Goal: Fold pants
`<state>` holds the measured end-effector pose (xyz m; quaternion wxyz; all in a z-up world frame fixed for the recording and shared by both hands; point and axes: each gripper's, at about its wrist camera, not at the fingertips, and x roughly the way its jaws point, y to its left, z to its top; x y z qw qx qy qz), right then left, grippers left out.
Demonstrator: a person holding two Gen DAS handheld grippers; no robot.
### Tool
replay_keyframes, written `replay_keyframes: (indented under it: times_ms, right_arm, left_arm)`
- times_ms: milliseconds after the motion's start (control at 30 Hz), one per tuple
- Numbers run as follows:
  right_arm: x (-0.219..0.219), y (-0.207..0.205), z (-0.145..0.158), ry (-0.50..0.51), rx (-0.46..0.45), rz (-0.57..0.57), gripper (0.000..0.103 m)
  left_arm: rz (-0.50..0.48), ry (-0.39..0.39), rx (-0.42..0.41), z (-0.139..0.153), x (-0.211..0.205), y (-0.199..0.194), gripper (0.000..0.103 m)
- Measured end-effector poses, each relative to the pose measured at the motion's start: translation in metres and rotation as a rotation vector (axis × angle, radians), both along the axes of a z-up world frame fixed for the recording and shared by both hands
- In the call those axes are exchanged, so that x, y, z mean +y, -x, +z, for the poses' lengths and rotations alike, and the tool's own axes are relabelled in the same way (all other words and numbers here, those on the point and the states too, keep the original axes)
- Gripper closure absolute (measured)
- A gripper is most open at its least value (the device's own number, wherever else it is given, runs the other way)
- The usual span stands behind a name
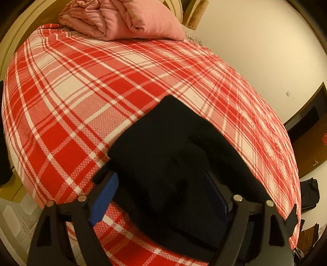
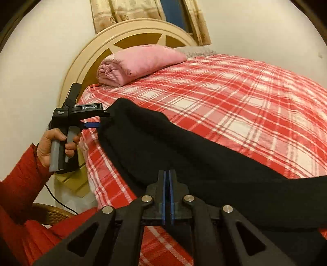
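Black pants (image 1: 173,143) lie folded along the near edge of the bed, long and dark in the right wrist view (image 2: 184,147). My left gripper (image 1: 155,176) stands open, straddling one end of the pants; its blue pads (image 1: 106,194) do not press the cloth. From the right wrist view, that left gripper (image 2: 104,119) sits at the pants' far-left end, held by a hand (image 2: 47,147). My right gripper (image 2: 168,174) is shut at the pants' near edge, with dark cloth apparently pinched between its pads.
The bed carries a red and white plaid sheet (image 1: 81,92) (image 2: 245,92). A folded pink quilt (image 1: 122,18) (image 2: 139,61) lies at the cream headboard (image 2: 92,51). A red sleeve (image 2: 20,184) fills the lower left. A dark bag (image 1: 309,192) stands on the floor.
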<state>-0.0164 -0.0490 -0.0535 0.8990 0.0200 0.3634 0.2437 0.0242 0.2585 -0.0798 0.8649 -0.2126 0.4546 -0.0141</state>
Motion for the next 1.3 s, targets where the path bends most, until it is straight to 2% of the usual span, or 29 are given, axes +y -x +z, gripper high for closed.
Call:
replay_keyframes:
  times_ms: [67,100,133,167,200,233,300,367,433,467,500,667,733,767,800,967,1100,1200,1267,1300]
  right_arm:
    - [0.003,-0.004,0.001,-0.015,0.011,0.03,0.099]
    - [0.006,-0.005,0.001,-0.012,0.009,0.037,0.091]
    - [0.008,-0.007,0.001,-0.009,0.009,0.046,0.078]
    - [0.007,-0.009,0.0,-0.02,0.016,0.056,0.038]
    - [0.006,-0.012,0.0,-0.046,0.031,0.066,0.013]
    - [0.003,-0.014,-0.002,-0.083,0.05,0.072,0.013]
    - [0.005,-0.019,-0.003,-0.075,0.072,0.075,0.013]
    - [0.016,-0.02,-0.002,0.012,0.04,0.12,0.014]
    - [0.026,-0.025,-0.007,0.092,0.048,0.165,0.029]
    - [0.03,-0.029,-0.011,0.132,0.061,0.185,0.042]
    - [0.034,-0.033,-0.016,0.183,0.07,0.206,0.05]
    - [0.047,-0.035,-0.039,0.415,0.062,0.337,0.056]
    - [0.049,-0.033,-0.046,0.497,0.042,0.342,0.076]
    - [0.048,-0.033,-0.045,0.511,0.03,0.336,0.09]
    - [0.046,-0.032,-0.043,0.501,0.032,0.33,0.098]
    - [0.032,-0.023,-0.025,0.395,0.001,0.279,0.098]
    - [0.025,-0.01,-0.015,0.328,-0.019,0.258,0.098]
    - [0.028,-0.006,-0.019,0.318,-0.001,0.26,0.098]
    - [0.032,-0.003,-0.021,0.327,0.007,0.283,0.098]
    - [0.034,0.0,-0.022,0.329,0.011,0.294,0.098]
  left_arm:
    - [-0.007,-0.001,0.001,0.0,-0.001,0.002,0.017]
    - [-0.008,0.001,0.002,0.001,-0.001,0.004,0.017]
    - [-0.007,0.005,0.0,0.002,0.0,0.007,0.017]
    - [-0.006,0.012,-0.006,0.003,0.002,0.01,0.017]
    - [-0.005,0.014,-0.009,0.004,0.002,0.011,0.017]
    - [-0.007,0.013,-0.012,0.005,0.004,0.013,0.017]
    - [-0.005,0.005,-0.017,0.006,0.005,0.015,0.017]
    - [0.002,0.002,-0.013,0.005,0.006,0.015,0.017]
    - [0.004,0.019,-0.011,0.004,0.008,0.015,0.017]
    - [0.002,0.025,-0.008,0.003,0.007,0.015,0.017]
    - [-0.001,0.026,-0.005,0.002,0.007,0.015,0.017]
    - [-0.016,0.019,0.003,0.003,0.006,0.017,0.017]
    - [-0.012,0.022,-0.004,0.005,0.01,0.02,0.017]
    - [-0.008,0.018,-0.008,0.006,0.012,0.021,0.017]
    - [-0.007,0.019,-0.008,0.005,0.013,0.021,0.017]
    - [0.003,0.104,-0.006,0.0,0.018,0.009,0.017]
    - [0.021,0.094,-0.032,0.0,0.01,0.002,0.02]
    - [0.046,0.081,-0.044,0.002,0.008,0.002,0.036]
    - [0.049,0.072,-0.042,0.004,0.01,0.004,0.059]
    - [0.052,0.056,-0.038,0.006,0.012,0.006,0.063]
